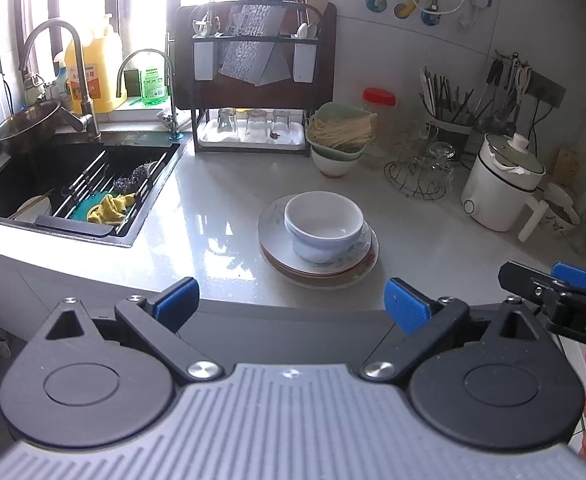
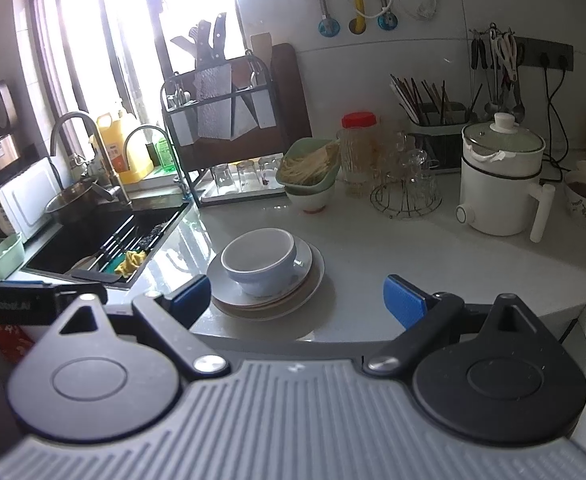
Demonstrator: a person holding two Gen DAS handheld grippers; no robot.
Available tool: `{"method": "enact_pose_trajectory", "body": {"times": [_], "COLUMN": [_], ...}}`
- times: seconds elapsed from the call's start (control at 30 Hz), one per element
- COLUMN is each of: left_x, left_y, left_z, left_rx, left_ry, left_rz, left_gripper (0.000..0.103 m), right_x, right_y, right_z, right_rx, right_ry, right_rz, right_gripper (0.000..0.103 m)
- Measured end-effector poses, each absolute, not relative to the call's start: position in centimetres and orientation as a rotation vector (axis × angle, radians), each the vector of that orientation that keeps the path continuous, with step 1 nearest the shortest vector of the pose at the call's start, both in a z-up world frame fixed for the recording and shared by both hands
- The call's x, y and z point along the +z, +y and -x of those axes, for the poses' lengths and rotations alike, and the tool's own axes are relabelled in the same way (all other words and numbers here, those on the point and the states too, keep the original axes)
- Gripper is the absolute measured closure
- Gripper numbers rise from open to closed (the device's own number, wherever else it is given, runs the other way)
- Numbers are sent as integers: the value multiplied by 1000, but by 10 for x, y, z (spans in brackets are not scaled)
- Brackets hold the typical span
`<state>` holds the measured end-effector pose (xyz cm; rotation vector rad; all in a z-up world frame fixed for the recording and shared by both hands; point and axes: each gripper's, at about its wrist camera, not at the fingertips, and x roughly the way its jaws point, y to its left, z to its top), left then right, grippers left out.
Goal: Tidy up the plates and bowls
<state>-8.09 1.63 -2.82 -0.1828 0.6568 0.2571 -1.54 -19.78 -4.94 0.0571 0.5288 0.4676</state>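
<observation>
A white bowl (image 1: pixel 324 225) sits on a stack of plates (image 1: pixel 353 270) on the grey countertop (image 1: pixel 213 220), near its front edge. The bowl (image 2: pixel 259 260) and the plates (image 2: pixel 305 292) also show in the right wrist view. My left gripper (image 1: pixel 291 304) is open and empty, held in front of the counter edge just short of the plates. My right gripper (image 2: pixel 297 300) is open and empty, also at the counter edge; its tip shows at the right of the left wrist view (image 1: pixel 553 284). A stack of bowls holding dry noodles (image 1: pixel 339 136) stands farther back.
A sink (image 1: pixel 73 184) with a drain rack and a yellow cloth lies at the left. A knife and glass rack (image 1: pixel 253 80) stands at the back. A wire stand with glasses (image 1: pixel 421 172), a white electric pot (image 1: pixel 501 184) and a chopstick holder (image 1: pixel 449 116) stand at the right.
</observation>
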Motion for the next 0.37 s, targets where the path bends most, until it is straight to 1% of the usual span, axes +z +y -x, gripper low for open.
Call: {"method": "enact_pose_trajectory", "body": {"times": [0.37], "left_x": [-36], "left_y": [19], "left_z": [78], "left_rx": [283], "left_ry": [665], "left_rz": [191], "left_gripper": [2], "right_x": [-53], "right_y": [-192], "right_z": [9], "right_rx": [475], "right_ry": [541], "right_rz": [-42], "right_gripper": [9]}}
